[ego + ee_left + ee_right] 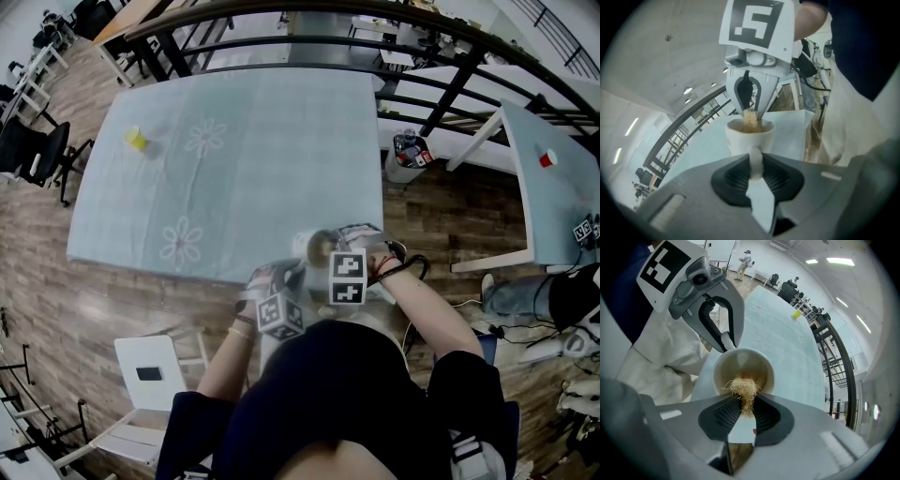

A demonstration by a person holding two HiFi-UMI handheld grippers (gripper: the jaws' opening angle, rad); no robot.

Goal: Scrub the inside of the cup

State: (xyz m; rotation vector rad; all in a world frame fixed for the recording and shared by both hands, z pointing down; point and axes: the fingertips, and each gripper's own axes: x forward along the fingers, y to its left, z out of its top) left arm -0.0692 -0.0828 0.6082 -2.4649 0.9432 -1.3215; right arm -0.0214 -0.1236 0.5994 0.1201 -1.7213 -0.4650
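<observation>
My left gripper (756, 164) is clamped on the handle of the cup (739, 139). My right gripper (746, 406) pinches a straw-like scrubber (742, 387), its tip inside the cup's mouth. The cup hangs by the near edge of the table (234, 141), perhaps just over it, and wide tabletop stretches beyond.

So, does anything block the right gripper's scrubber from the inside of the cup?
Nothing visible does. The cup's mouth is open toward the right gripper, and the scrubber clamped in it pokes into that mouth. The left gripper holds the cup by its handle, outside the opening.
</observation>
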